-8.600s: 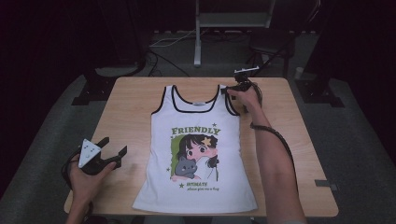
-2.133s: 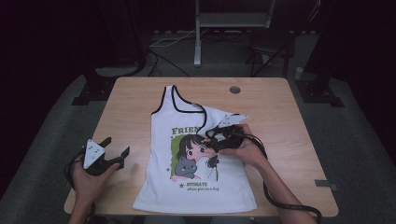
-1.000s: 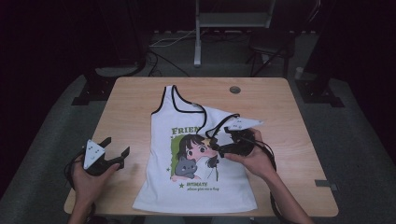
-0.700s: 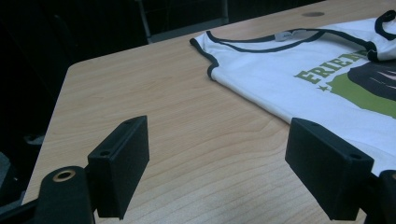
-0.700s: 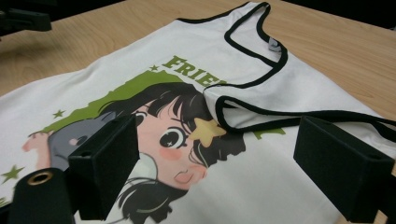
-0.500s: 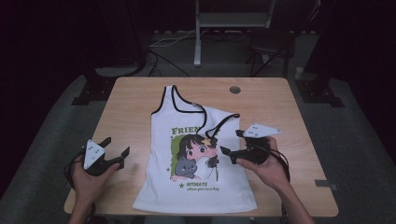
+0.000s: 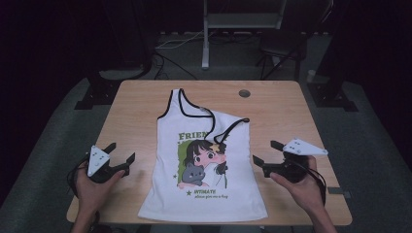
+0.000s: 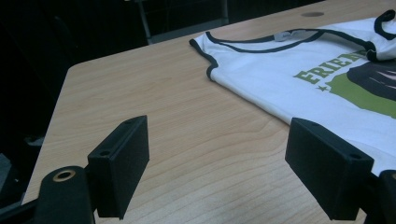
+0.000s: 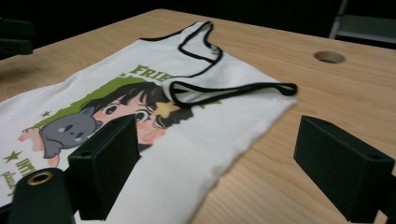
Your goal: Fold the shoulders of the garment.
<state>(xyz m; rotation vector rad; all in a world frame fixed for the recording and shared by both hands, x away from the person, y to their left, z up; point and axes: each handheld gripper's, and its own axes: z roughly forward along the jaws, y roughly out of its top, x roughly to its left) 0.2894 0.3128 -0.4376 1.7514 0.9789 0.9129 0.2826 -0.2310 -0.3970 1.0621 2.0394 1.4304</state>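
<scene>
White printed cotton tank top (image 7: 204, 170) lay lengthwise, neckline toward the desk's (image 7: 277, 104) far edge; both claws, left (image 7: 120, 158) and right (image 7: 266, 152), spread empty.

Left black two-jaw handheld gripper (image 7: 119, 162): matte black body, grey three-cornered plate on top bearing small dark dots, black cable trailing back past the bare hand. Right black two-jaw handheld gripper (image 7: 268, 158): same build, grey plate, looped black cable. Fingers (image 8: 119, 165) are blocky rectangular black pads, each with a small screw hole; a brass-ringed hole sits on the rounded black mount beside the left-hand pad. Forearms bare, no sleeves in sight.
</scene>
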